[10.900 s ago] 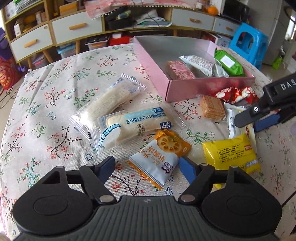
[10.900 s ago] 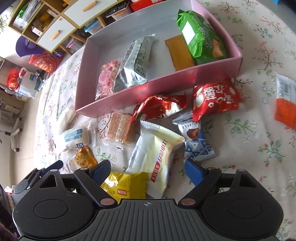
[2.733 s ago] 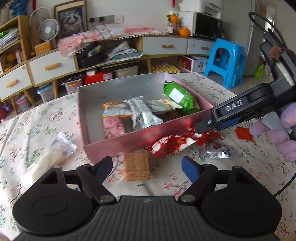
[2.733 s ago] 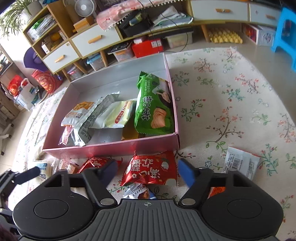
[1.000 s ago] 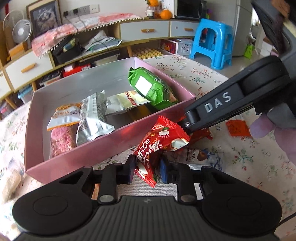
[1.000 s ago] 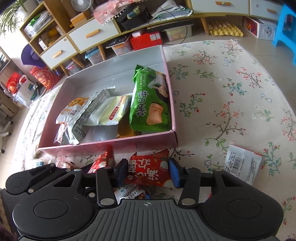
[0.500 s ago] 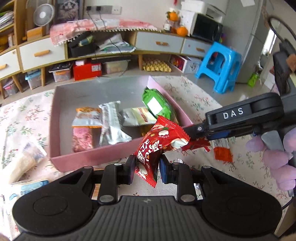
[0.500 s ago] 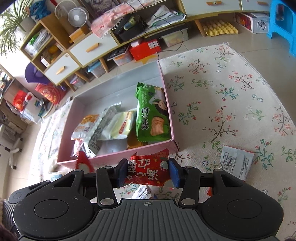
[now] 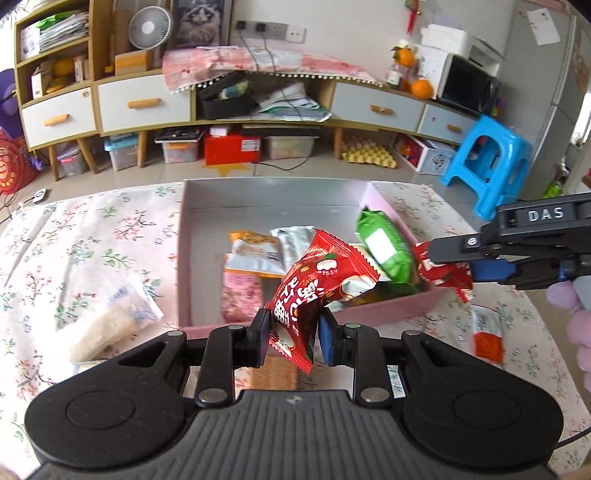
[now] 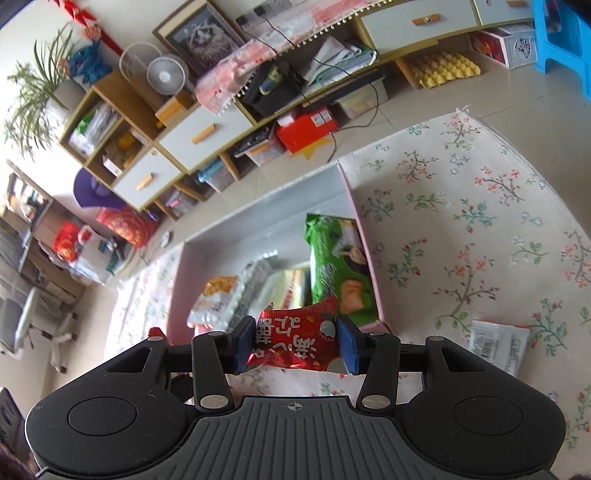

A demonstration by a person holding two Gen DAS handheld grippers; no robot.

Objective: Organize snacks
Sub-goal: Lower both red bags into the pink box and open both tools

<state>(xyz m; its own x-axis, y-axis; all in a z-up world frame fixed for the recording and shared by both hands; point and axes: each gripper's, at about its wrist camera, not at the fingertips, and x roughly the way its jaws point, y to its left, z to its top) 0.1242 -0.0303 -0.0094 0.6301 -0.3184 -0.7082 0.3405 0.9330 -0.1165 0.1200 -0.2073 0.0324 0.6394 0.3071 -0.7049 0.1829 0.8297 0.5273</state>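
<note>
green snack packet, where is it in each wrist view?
Left wrist: green snack packet right of centre, inside the pink box against its right wall.
Right wrist: green snack packet at centre, along the same right wall, just above the claw's red packet.
Shared landmark: white desk fan.

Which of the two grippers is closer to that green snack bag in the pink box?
The right gripper: it holds its red packet right beside the green bag, at the pink box edge. The left gripper holds another red packet back at the near wall.
</note>
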